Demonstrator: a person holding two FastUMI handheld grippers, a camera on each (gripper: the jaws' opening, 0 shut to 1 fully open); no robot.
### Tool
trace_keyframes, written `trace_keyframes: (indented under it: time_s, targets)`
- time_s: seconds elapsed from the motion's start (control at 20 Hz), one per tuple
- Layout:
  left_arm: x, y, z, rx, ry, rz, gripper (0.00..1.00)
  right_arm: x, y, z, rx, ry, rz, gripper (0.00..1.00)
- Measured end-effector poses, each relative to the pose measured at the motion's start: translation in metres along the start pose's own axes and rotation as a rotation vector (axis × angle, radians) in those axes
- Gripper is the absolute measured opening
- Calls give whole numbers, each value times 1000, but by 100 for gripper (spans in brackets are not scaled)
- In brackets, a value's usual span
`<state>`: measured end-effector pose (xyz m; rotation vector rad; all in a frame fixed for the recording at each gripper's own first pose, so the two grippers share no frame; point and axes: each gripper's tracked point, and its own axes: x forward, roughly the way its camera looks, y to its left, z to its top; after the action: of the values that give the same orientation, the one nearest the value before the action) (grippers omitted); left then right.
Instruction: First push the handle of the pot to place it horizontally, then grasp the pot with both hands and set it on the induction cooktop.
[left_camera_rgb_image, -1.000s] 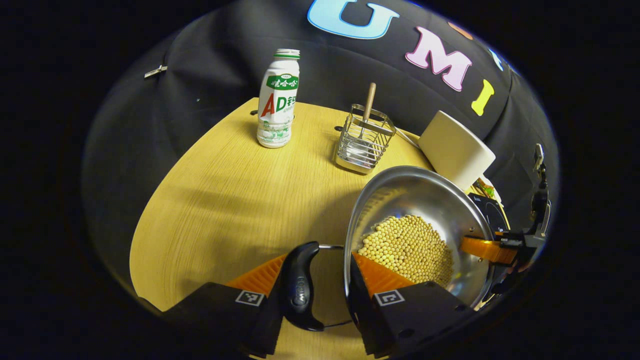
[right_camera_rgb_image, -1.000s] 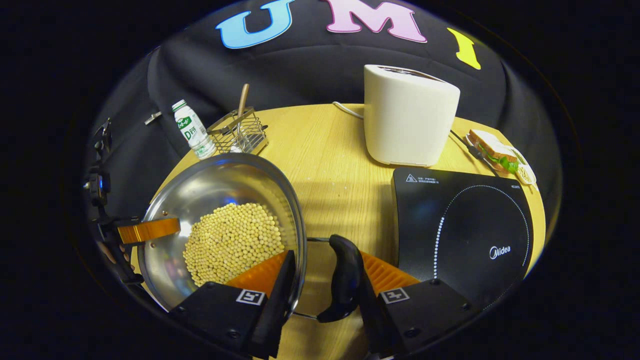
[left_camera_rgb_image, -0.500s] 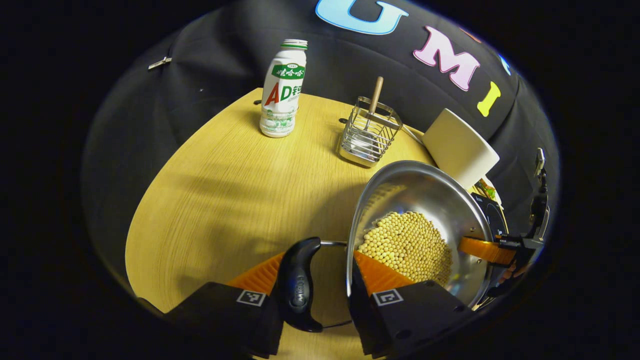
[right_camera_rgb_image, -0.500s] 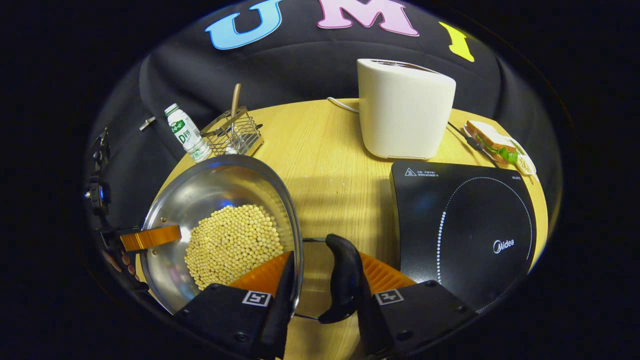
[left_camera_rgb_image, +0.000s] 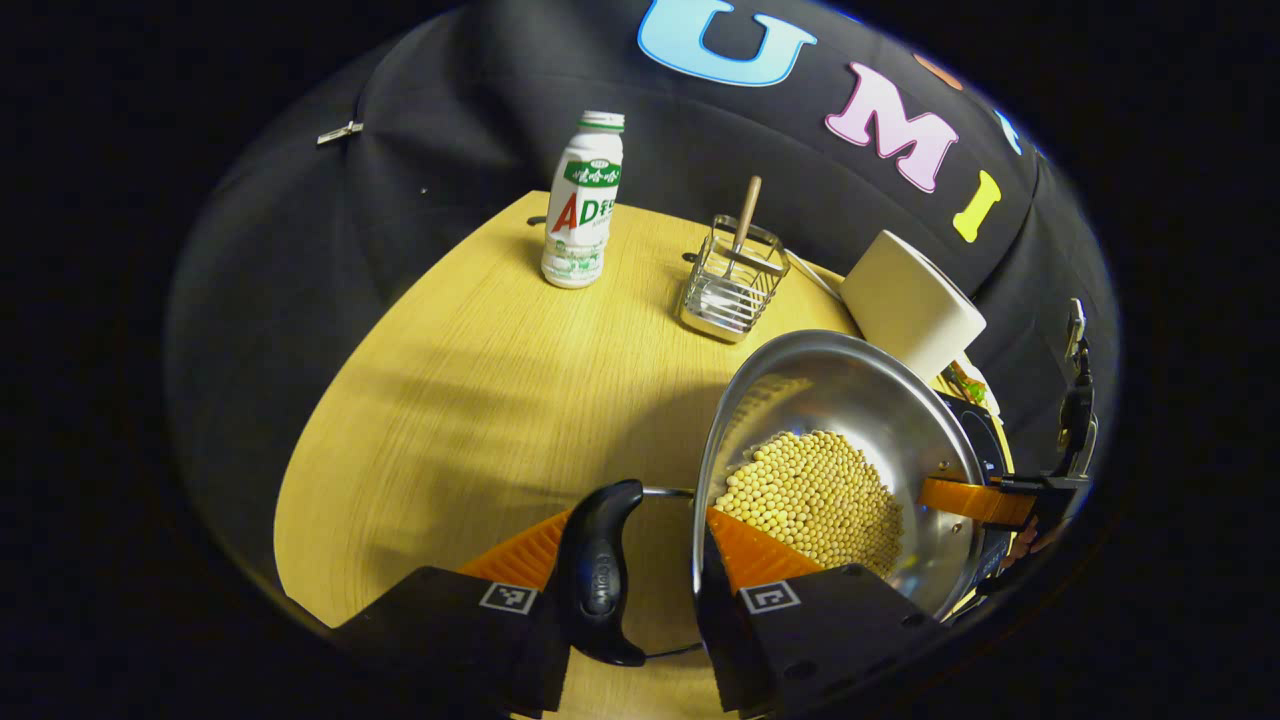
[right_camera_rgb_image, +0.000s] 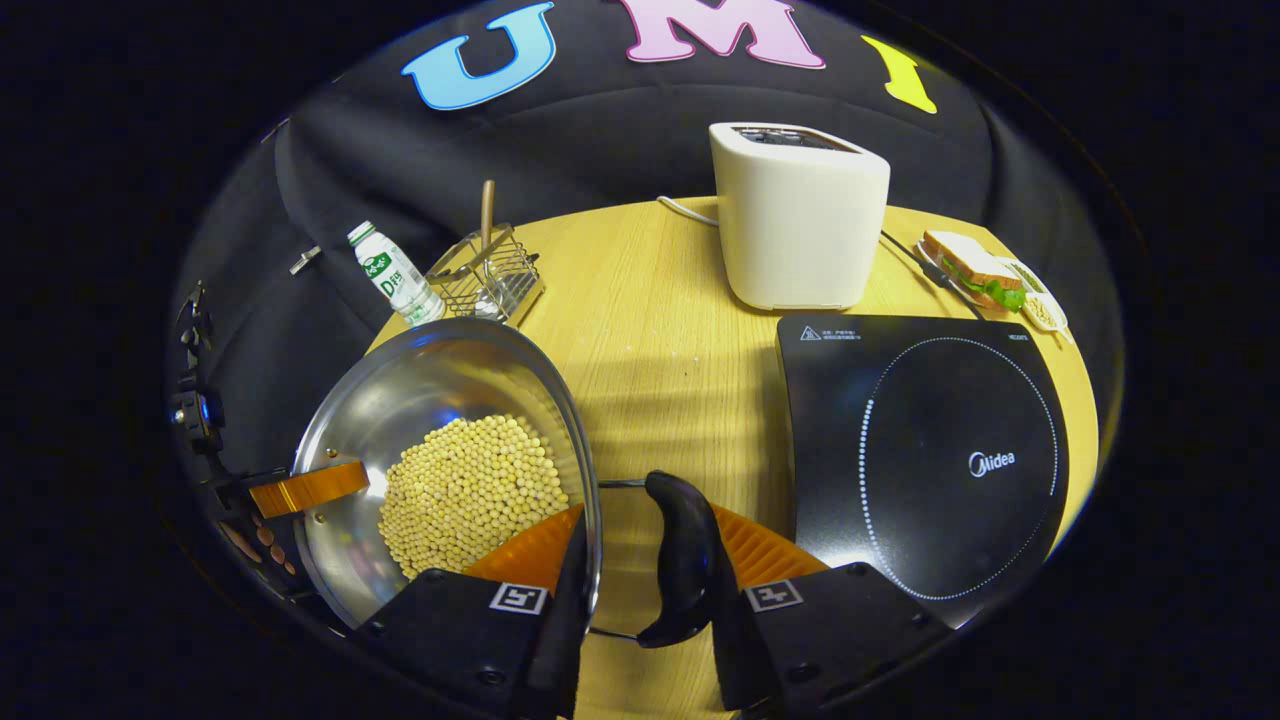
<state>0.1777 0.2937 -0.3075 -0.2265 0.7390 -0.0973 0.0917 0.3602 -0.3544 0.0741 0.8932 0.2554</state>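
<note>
Jaws of the left gripper and the right gripper each straddle one black handle and the rim of the pot; whether both fingers press, I cannot tell. Holding opposite sides probably keeps it level, so the beans do not spill. It is shiny steel, about a third full, low in the frame above the bench, left of the cooktop. Farther up stand a bottle, a wire rack, a toaster and a sandwich.
</note>
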Motion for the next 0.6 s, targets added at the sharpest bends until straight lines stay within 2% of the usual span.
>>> trace_keyframes:
  time_s: [0.15,0.2,0.25,0.3,0.6]
  targets:
    - [-22,-16,2,-1,-12,-20,59,-33,-7,5,4,-18,-9,57]
    - [-29,-24,3,0,-14,-29,59,-44,-11,8,5,-27,-14,52]
    - [-34,-33,3,2,-19,-38,59,-55,-16,10,4,-35,-18,52]
    - [-40,-43,6,6,-32,-48,60,-66,-22,14,5,-47,-22,56]
    - [-59,-103,17,44,-54,-92,59,-116,-65,34,32,-120,-33,56]
